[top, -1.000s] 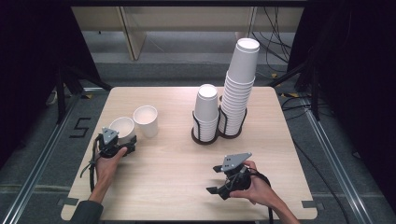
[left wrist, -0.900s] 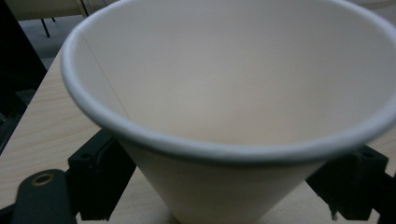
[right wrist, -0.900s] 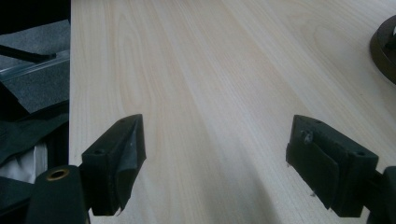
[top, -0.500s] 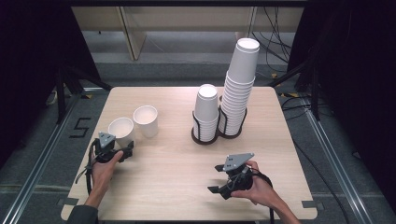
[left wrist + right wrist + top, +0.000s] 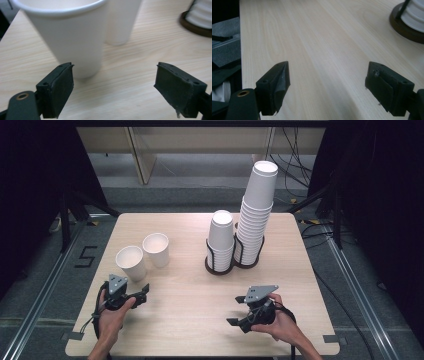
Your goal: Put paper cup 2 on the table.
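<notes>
While we are holding one tool in each hand, we are counting two loose paper cups on the counter (image 5: pixel 200 300). The near cup (image 5: pixel 131 262) is standing upright just ahead of our left tool (image 5: pixel 142 292), and the far cup (image 5: pixel 156 249) is standing right beside it, farther back. We are looking inside both cups from the high view, and we are seeing nothing in them.

Our left tool is staying wide open, gripping nothing. In the left gripper view, the near cup (image 5: pixel 70 37) is sitting just past the left jaw, not between the jaws and not touching them.

Our right tool (image 5: pixel 239 311) is also resting wide open and gripping nothing, with bare wood in front of it. It is sitting well apart from the loose cups.

Farther back we are counting two stacks of cups, a short stack (image 5: pixel 220 240) and a tall stack (image 5: pixel 255 215). Both are sitting upside down in a dark wire holder (image 5: pixel 220 268) with two rings. Nothing is standing between our left tool and the near cup.
</notes>
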